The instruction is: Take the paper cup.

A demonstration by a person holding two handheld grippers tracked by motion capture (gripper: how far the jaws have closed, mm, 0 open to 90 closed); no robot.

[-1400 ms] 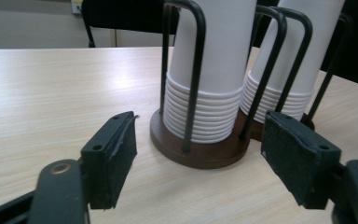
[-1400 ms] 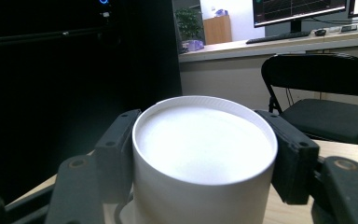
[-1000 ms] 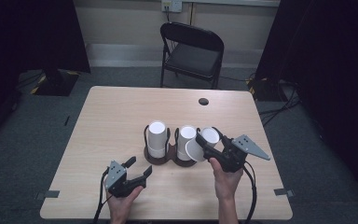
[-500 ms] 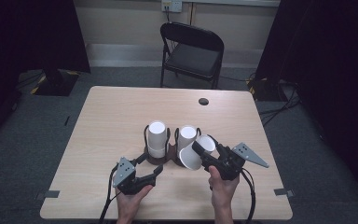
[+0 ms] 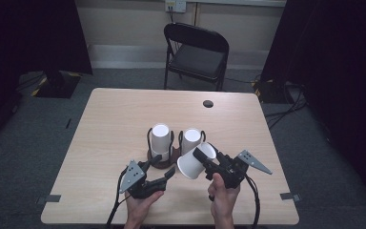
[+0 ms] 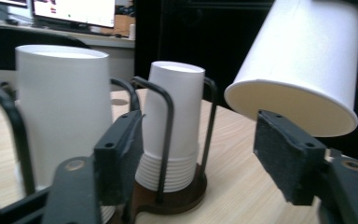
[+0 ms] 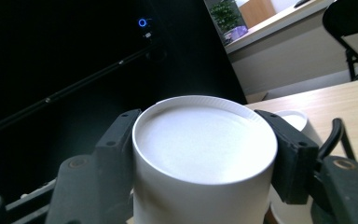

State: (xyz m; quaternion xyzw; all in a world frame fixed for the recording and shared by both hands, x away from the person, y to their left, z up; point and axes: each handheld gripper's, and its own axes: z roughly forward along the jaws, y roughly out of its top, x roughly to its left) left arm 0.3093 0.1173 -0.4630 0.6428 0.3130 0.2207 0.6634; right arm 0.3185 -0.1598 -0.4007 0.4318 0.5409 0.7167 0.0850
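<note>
A dark wire cup holder (image 5: 158,160) stands mid-table with two upside-down stacks of white paper cups, the left stack (image 5: 160,137) and the right stack (image 5: 191,140). My right gripper (image 5: 201,160) is shut on a single white paper cup (image 5: 189,167), held tilted in front of the holder; the right gripper view has that cup (image 7: 205,158) clamped between both pads. My left gripper (image 5: 161,168) sits low by the holder's near side, open. Its jaws have just been closing a little with nothing gripped; both stacks (image 6: 63,112) (image 6: 175,126) and the held cup (image 6: 303,60) lie beyond them.
The wooden table (image 5: 119,119) has a small dark round hole (image 5: 208,103) near its far edge. A black folding chair (image 5: 198,47) stands behind the table. Cables trail from both grippers over the near edge.
The left gripper has moved right and slightly up toward the holder, its jaws narrower. The right gripper's cup has shifted a little nearer and lower.
</note>
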